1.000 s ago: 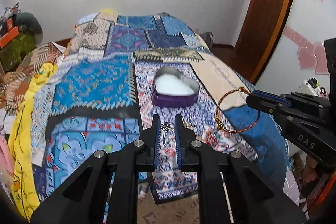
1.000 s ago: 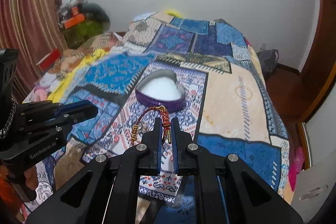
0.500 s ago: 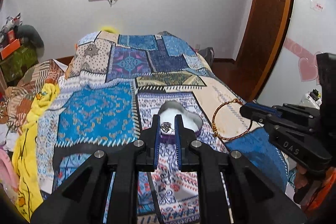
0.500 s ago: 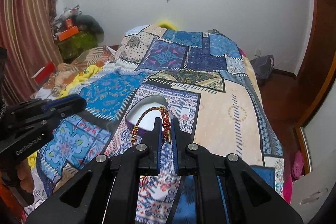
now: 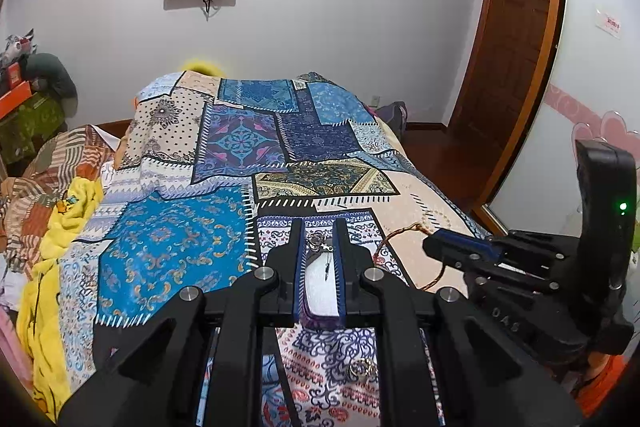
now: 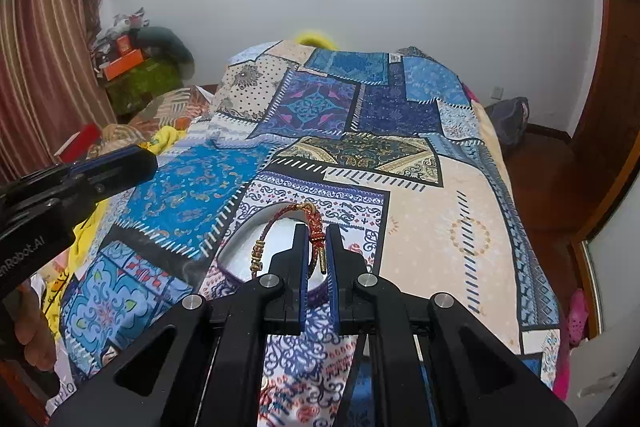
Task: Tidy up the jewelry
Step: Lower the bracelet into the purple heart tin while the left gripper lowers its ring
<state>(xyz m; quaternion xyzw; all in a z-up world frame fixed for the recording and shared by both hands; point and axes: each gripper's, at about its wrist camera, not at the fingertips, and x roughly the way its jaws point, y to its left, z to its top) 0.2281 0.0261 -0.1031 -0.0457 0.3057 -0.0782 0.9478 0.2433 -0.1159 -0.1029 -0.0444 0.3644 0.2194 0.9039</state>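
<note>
Left wrist view: small silver pendant (image 5: 317,241) clamped between left gripper (image 5: 318,239) jaws, above the white-lined purple jewelry box (image 5: 320,291) on the patchwork quilt (image 5: 168,247). Right gripper (image 6: 318,247) clamps a red-gold cord bracelet (image 6: 288,227) over the same box.

- Bedspread (image 6: 452,227): patchwork of blue, navy, cream and white panels with paisley, floral and dotted prints.
- Bracelet (image 6: 310,223): red and gold braided cord with gold beads.
- Heart-shaped box (image 6: 236,259): purple wall, white inside.
- Left hand-held gripper (image 5: 318,241) and right hand-held gripper (image 6: 318,247): black, blue finger pads.
- Blanket (image 5: 60,227): bright yellow.
- Door (image 5: 516,47): dark reddish-brown wood.
</note>
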